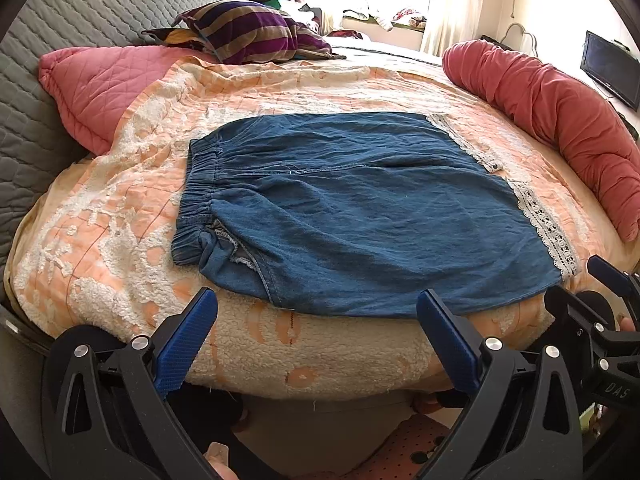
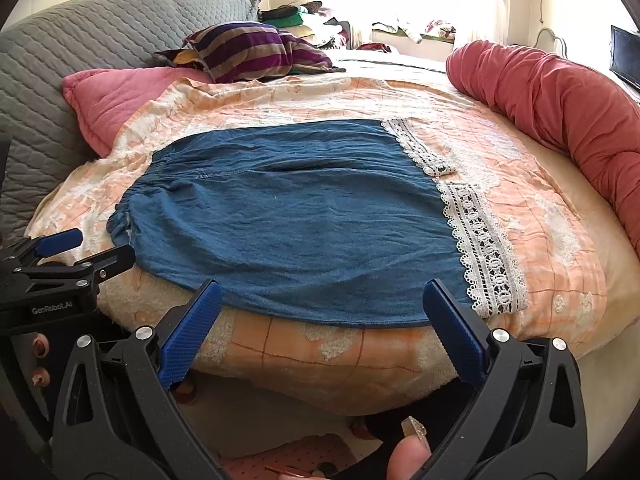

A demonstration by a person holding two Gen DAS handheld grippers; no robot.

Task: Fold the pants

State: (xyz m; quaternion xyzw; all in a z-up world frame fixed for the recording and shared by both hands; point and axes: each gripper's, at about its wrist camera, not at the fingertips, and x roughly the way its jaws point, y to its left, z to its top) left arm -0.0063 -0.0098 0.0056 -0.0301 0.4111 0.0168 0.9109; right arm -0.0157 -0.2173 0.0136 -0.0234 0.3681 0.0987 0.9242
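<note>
Blue denim pants [image 1: 360, 208] with a gathered elastic waistband [image 1: 192, 208] on the left and white lace hems [image 1: 548, 228] on the right lie flat on a peach and white blanket [image 1: 120, 216]. They also show in the right wrist view [image 2: 304, 220], lace hem [image 2: 484, 240] to the right. My left gripper [image 1: 318, 304] is open and empty, just short of the pants' near edge. My right gripper [image 2: 322, 296] is open and empty, over the near edge by the hem. The right gripper shows at the left view's right edge [image 1: 608, 280]; the left gripper shows at the right view's left [image 2: 68, 252].
A pink quilted pillow [image 1: 100, 84] and a grey quilted headboard cover [image 1: 60, 40] lie at the left. A striped purple cushion [image 1: 248, 32] sits at the back. A rolled red bolster [image 1: 560, 120] runs along the right. A dark screen [image 1: 610, 68] stands far right.
</note>
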